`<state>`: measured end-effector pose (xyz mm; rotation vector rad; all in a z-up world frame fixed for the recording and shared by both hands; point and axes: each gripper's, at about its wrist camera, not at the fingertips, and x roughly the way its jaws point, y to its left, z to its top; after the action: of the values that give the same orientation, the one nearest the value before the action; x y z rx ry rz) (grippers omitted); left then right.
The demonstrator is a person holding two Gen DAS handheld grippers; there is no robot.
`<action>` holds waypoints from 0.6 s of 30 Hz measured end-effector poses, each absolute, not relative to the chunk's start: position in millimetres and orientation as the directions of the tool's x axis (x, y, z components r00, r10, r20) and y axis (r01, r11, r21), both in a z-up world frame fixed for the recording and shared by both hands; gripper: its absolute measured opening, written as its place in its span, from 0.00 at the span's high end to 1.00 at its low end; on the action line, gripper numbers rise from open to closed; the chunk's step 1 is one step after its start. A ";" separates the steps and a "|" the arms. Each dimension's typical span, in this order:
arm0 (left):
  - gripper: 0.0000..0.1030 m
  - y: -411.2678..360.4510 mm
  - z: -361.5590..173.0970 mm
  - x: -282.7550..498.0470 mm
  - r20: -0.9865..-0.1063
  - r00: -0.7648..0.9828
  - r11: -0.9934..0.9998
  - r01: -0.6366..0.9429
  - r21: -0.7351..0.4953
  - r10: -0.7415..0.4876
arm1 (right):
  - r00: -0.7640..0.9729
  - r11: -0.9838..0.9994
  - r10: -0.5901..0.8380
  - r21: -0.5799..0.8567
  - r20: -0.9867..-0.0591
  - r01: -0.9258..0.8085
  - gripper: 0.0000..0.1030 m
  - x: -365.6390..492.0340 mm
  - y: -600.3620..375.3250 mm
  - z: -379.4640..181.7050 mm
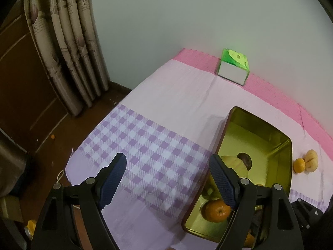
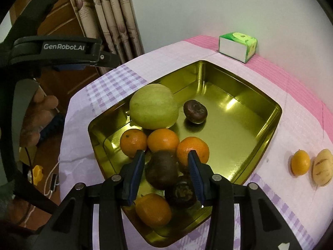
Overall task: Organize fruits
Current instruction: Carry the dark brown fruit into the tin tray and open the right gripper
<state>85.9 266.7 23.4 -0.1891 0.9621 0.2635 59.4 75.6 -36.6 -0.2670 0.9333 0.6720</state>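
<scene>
A gold-coloured tin point(image 2: 245, 104) sits on a counter point(image 1: 166, 95) draped in a lilac checked cloth, already carrying most of the fruit. Inside it lie a large pale green fruit point(image 2: 154, 106), three oranges in a row point(image 2: 163, 140), a fourth orange point(image 2: 153, 209) at the near end, and three dark purple fruits, one of them point(image 2: 195, 111) apart toward the middle of the tin.

The right tongs point(image 2: 166, 158) are poised over the near end of the tin, jaws drawn in narrowly on either side of a dark purple fruit point(image 2: 161, 170). Whether the pads actually press on that fruit, or it merely lies in the tin beneath them, cannot be told from this angle.

The left tongs point(image 1: 166, 168) stand wide open and hold nothing, set above the checked cloth just beside the tin's left wall.

Still outside, on the cloth to the right of the tin, are a small orange point(image 2: 300, 162) and a pale yellow striped fruit point(image 2: 322, 167), touching or nearly so. A green tissue box point(image 2: 238, 46) stands at the far edge by the wall.

By this showing the sorting is well advanced: eight pieces are in the tin and two remain on the cloth to be brought in.
</scene>
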 end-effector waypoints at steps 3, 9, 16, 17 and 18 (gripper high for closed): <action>0.21 267.5 23.5 84.8 -0.829 0.542 0.950 -0.309 -0.042 0.139 | 0.413 0.766 0.416 0.068 -0.810 -0.639 0.61 58.5 75.9 -37.0; 0.21 269.2 23.2 83.5 -0.831 0.537 0.947 -0.318 -0.045 0.141 | 0.410 0.766 0.419 0.073 -0.810 -0.638 0.61 58.4 75.1 -38.3; 0.21 269.6 23.1 82.8 -0.829 0.540 0.946 -0.321 -0.044 0.145 | 0.408 0.768 0.420 0.078 -0.810 -0.636 0.61 58.3 74.4 -39.2; 0.21 269.8 23.0 82.8 -0.829 0.541 0.946 -0.321 -0.046 0.144 | 0.407 0.768 0.421 0.080 -0.811 -0.635 0.61 58.2 74.2 -39.5; 0.21 270.1 23.3 82.7 -0.828 0.542 0.946 -0.321 -0.047 0.143 | 0.408 0.770 0.420 0.081 -0.811 -0.633 0.61 58.0 73.8 -39.7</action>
<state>82.7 270.1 23.3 -0.2030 0.9604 0.2779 58.0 73.8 -39.7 -0.2548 0.9382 0.6729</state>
